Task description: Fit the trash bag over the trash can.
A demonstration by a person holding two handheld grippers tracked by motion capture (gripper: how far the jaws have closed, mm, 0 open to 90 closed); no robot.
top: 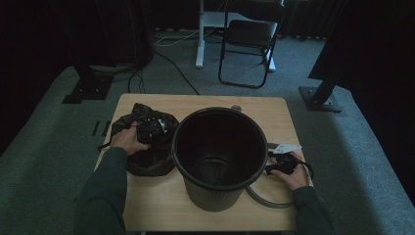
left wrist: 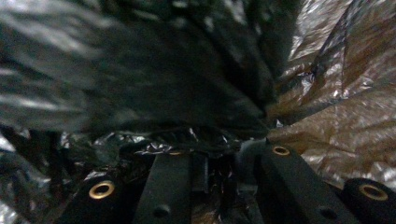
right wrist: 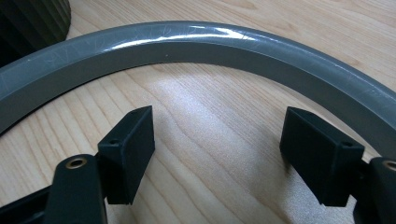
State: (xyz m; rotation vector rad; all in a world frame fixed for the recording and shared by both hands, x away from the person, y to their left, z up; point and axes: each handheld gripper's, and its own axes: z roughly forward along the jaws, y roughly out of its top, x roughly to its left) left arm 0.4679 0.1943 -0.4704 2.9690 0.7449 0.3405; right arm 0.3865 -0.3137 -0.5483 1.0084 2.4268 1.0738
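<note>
— Since the black bag is bunched near the left edge of the tabletop, why is the left gripper placed on it?

— A fold of the crinkled film seems to be pinched by it. In the left gripper view the jaws are seen drawn narrow, with the plastic gathered between and over them, so it is judged that the bag is held in order to be lifted and opened.

— And the bin?

— It is stood upright in the middle of the tabletop, mouth upward, with nothing seen inside. Its long axis is vertical, so a liner can be lowered into it from above.

— Why is the right gripper kept low at the right edge?

— It is rested there with its jaws spread wide and nothing between them. Just beyond them the grey ring is laid flat on the wood, curving around the bin's base; it is probably meant to clamp the liner later, so the gripper is kept ready beside it.

— Which way does the bag point?

— This cannot be told. It is crumpled into a heap, and no opening or clear long axis is shown.
</note>
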